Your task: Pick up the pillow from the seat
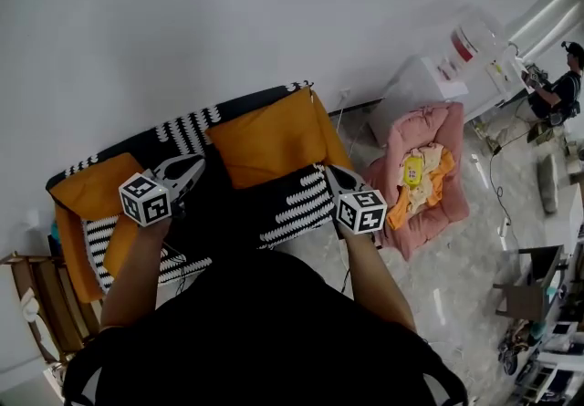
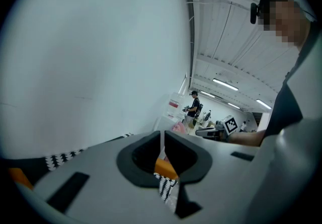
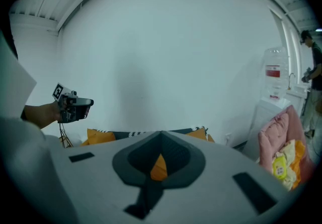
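A large orange pillow (image 1: 274, 135) leans on the seat of a sofa with a black-and-white patterned cover (image 1: 297, 203), against its back. My left gripper (image 1: 190, 169) is just left of the pillow and my right gripper (image 1: 327, 174) is at its lower right corner; whether either touches it I cannot tell. Both are shut with nothing between the jaws. In the left gripper view the shut jaws meet at the left gripper (image 2: 162, 140), with a sliver of the pillow (image 2: 165, 167) and pattern behind. In the right gripper view the right gripper (image 3: 161, 135) is shut too, with the pillow (image 3: 159, 167) behind.
A second orange pillow (image 1: 96, 185) lies at the sofa's left end. A pink padded bed (image 1: 429, 135) with a yellow item lies on the floor at right, beside a white cabinet (image 1: 415, 85). A wooden rack (image 1: 36, 299) stands at left. A person (image 1: 557, 89) stands far right.
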Demonstrator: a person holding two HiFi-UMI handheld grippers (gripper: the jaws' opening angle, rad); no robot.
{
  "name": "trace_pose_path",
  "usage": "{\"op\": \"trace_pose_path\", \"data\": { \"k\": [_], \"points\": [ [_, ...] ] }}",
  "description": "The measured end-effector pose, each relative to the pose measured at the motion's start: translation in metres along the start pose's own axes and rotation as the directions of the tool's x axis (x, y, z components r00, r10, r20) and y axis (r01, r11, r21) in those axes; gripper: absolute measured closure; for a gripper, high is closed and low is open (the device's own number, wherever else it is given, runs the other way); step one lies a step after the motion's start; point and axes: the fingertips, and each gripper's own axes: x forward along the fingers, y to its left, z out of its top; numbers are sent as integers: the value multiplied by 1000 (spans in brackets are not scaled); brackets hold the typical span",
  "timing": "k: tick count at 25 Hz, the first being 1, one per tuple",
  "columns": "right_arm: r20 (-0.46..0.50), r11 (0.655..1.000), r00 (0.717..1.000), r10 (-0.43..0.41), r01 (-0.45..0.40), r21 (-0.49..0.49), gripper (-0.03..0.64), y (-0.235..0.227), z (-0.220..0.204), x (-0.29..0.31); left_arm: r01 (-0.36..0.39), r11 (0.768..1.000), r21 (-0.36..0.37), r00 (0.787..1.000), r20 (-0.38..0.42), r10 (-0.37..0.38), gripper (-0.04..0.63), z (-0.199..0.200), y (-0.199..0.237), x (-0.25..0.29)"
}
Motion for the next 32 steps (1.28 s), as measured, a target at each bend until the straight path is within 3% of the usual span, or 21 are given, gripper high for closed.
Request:
{"op": "trace_pose_path", "data": {
  "k": [18,25,32],
  "points": [
    [2,999,999,-37,37,-5,616,9,1,-6,26,1000,-12,1000,-16,-26,563,-12,4,-20],
    [5,999,999,-43,43,-2,617,-2,1,-5,-39,999,23,999,16,38,563,-10,9,-24],
    [1,1000,1000,-21,21,-14,617,-17,9,10,-79,995,60,997,-1,80,561,-11,14,-10]
  ]
}}
